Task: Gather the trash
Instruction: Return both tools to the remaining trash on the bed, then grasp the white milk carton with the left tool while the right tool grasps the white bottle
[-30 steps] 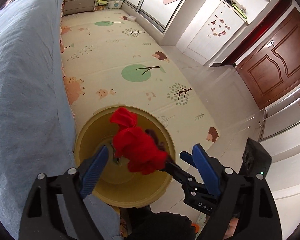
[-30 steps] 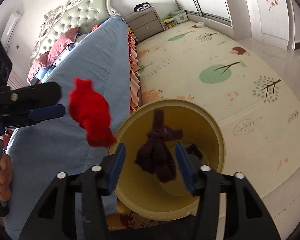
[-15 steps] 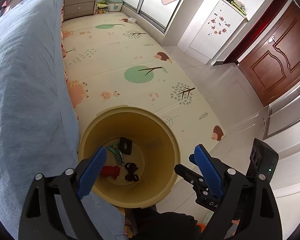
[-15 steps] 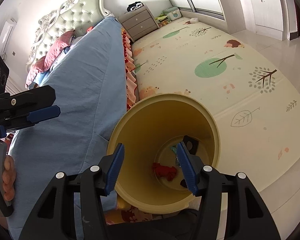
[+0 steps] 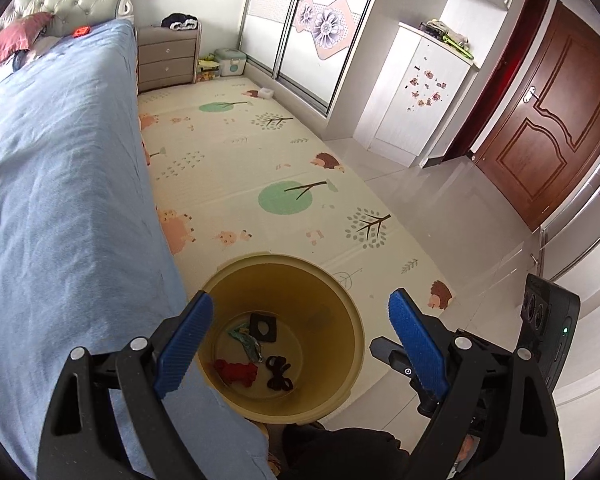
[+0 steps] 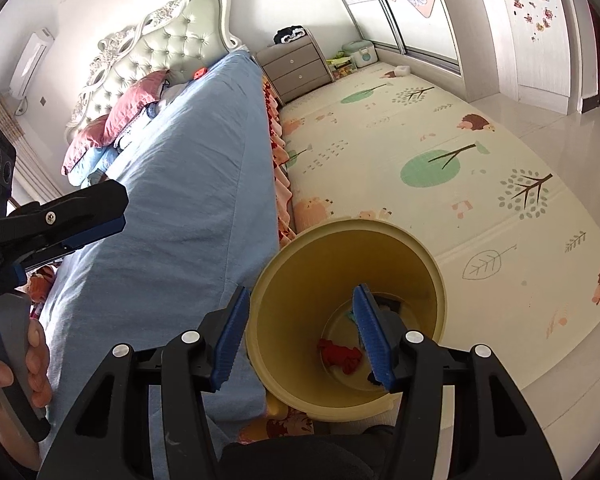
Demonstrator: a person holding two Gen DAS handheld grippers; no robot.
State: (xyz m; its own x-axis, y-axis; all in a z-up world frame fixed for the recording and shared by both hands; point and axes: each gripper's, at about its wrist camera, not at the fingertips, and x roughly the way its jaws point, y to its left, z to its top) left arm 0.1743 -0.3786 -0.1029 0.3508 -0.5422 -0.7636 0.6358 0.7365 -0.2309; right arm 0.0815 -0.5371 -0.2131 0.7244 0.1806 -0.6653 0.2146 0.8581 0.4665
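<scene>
The bin (image 5: 342, 312) stands on the mat (image 5: 236, 168), touching the bed (image 5: 60, 184) on its left. Scraps (image 5: 236, 371) lie inside on its bottom. A nightstand (image 5: 166, 60) stands beyond the mat, beside the bed's head.

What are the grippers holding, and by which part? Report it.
Nothing. The left gripper and right gripper are both open and empty above the yellow bin.

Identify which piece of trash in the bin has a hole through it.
The flat black square at the far side of the bin; the red wad and the others are crumpled or knotted.
</scene>
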